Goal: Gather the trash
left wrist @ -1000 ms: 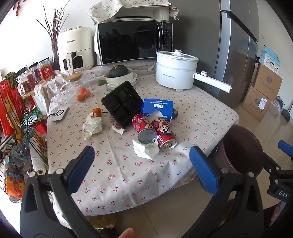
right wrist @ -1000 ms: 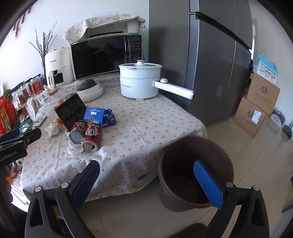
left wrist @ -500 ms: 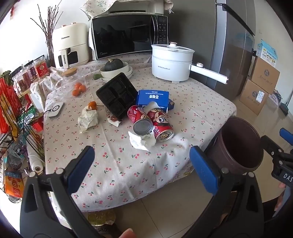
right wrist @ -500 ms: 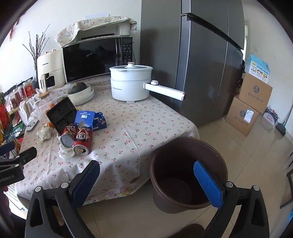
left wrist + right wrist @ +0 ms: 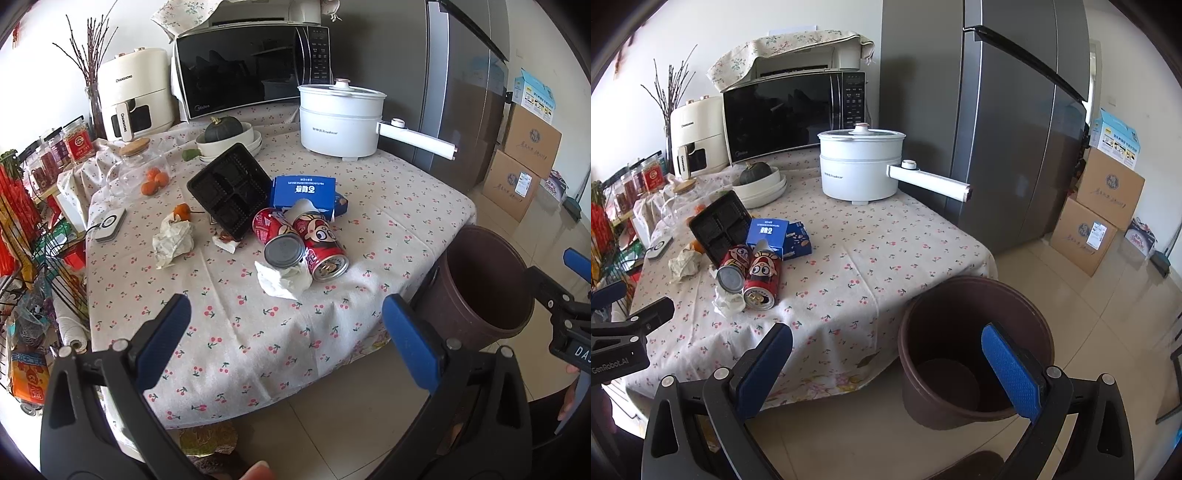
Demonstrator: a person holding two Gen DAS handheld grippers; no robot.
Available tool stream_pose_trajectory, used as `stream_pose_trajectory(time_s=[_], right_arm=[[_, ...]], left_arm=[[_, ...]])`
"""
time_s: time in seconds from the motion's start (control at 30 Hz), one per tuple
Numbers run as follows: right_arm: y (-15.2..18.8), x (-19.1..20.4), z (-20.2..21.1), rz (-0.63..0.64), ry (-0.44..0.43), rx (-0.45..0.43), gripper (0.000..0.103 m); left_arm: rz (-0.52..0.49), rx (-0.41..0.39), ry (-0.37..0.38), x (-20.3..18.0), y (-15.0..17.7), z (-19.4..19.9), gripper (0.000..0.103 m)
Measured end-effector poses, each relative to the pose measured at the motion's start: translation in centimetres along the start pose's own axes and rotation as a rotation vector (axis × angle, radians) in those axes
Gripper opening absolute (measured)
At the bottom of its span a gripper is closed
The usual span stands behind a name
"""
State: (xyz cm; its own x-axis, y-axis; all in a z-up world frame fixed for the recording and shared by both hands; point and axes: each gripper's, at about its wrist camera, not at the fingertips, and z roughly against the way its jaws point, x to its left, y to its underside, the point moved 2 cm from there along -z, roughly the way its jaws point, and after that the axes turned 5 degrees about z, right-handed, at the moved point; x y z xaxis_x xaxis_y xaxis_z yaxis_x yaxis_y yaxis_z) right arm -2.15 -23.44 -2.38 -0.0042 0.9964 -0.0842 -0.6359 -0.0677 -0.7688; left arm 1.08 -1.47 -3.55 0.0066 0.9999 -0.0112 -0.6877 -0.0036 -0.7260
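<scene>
Both claws gape empty, left gripper (image 5: 284, 328) and right gripper (image 5: 886, 354) short of the tabletop's near edge, red cans (image 5: 317, 240) and crumpled tissue (image 5: 282, 282) mid-table: likely light, dentable cans, pinch across the body; bin (image 5: 975, 347) beside the near corner.

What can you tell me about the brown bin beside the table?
The brown bin is a round, dark brown, plastic-looking bucket with a plain rim and no lid. It stands upright on the tiled floor at the table's near corner, close to the hanging tablecloth; contact unclear. Its inside looks empty. Neither gripper touches it.
</scene>
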Motion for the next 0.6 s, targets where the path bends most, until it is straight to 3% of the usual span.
stream_pose_trajectory(time_s=[0.6], right_arm=[[0.37, 0.11, -0.68, -0.022, 0.005, 0.019, 0.103]], left_arm=[[0.03, 0.017, 0.019, 0.46, 0.06, -0.04, 0.103]])
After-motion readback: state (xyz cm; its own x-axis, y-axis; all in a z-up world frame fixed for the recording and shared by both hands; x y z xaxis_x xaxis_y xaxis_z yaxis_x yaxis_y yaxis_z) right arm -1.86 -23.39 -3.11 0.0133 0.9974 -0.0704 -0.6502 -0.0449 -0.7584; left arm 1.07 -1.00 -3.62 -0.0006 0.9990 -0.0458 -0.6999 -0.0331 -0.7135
